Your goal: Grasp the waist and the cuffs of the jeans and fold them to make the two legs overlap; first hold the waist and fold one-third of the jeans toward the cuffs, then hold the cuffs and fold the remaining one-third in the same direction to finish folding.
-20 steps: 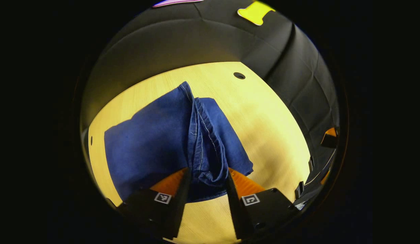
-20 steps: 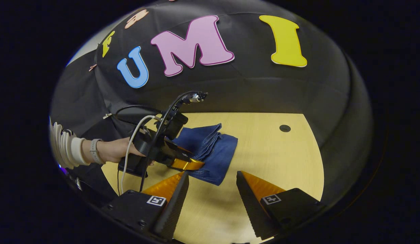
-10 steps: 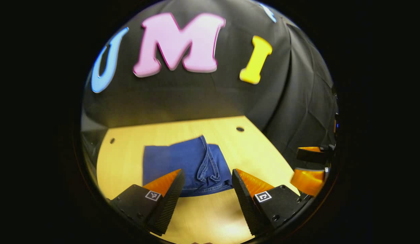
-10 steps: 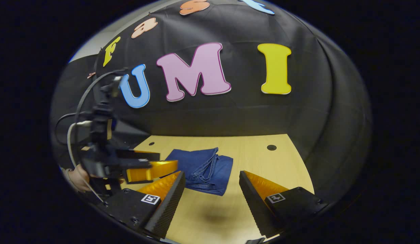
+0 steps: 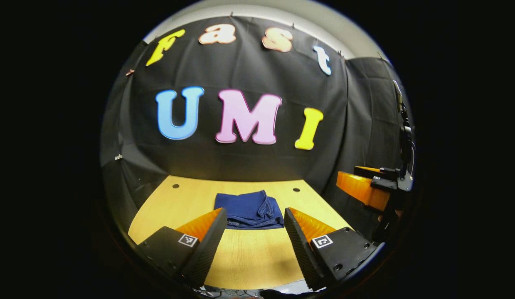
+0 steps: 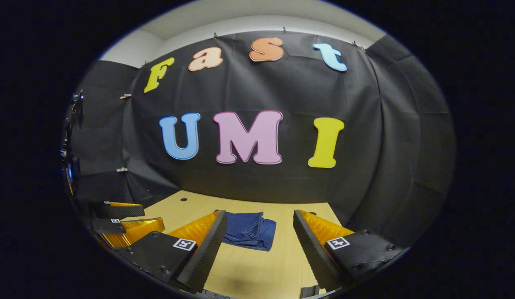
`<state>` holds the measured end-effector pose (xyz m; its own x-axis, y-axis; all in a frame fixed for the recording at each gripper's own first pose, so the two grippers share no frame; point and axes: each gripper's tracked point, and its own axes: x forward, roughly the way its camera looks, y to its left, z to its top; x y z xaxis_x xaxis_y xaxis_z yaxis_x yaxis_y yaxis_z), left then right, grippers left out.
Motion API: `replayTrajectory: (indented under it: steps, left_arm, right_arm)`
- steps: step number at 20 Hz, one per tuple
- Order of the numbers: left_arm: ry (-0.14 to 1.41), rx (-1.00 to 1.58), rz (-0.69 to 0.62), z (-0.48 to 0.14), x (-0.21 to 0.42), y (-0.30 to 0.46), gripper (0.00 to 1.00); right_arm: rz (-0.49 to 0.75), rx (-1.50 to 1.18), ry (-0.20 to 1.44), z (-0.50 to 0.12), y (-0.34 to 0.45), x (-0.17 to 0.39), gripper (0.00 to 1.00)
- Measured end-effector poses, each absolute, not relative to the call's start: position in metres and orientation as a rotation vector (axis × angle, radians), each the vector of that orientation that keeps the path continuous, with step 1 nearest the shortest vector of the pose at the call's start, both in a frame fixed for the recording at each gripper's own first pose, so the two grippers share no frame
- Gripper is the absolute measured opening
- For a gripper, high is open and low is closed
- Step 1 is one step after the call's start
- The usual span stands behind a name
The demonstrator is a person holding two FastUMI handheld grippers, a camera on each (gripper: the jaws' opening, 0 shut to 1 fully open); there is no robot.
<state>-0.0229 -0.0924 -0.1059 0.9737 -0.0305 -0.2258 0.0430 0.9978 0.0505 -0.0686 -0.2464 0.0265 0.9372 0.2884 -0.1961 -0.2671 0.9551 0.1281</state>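
Your left gripper [image 5: 254, 216] hangs with fingers apart, empty. The jeans [image 5: 250, 210] lie folded near the tabletop's [image 5: 190, 197] far edge; soft, heavy denim, best pinched through stacked layers. Your right gripper [image 6: 257, 220] likewise gapes empty.

Folded jeans [image 5: 250, 210] flat on table [image 5: 249, 257]. Left gripper [image 5: 255, 238]: fingers apart, holding nothing, short of the jeans. Right gripper [image 5: 363, 187]: at right edge, raised off the table.
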Motion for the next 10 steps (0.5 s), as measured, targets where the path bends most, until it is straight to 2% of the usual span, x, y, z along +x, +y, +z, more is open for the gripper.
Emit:
replayTrajectory:
  steps: [4,9,10]
  left_arm:
    - [0.122,0.107,-0.005,-0.071,-0.033,-0.091,0.81]
    - [0.031,0.132,0.029,-0.025,-0.031,-0.105,0.81]
    - [0.035,0.123,0.044,-0.022,-0.03,-0.107,0.77]
  right_arm:
    - [0.332,0.106,0.158,0.053,-0.237,-0.081,0.95]
    - [0.367,0.111,0.076,0.082,-0.245,-0.064,0.96]
    - [0.382,0.104,0.078,0.085,-0.246,-0.062,0.96]
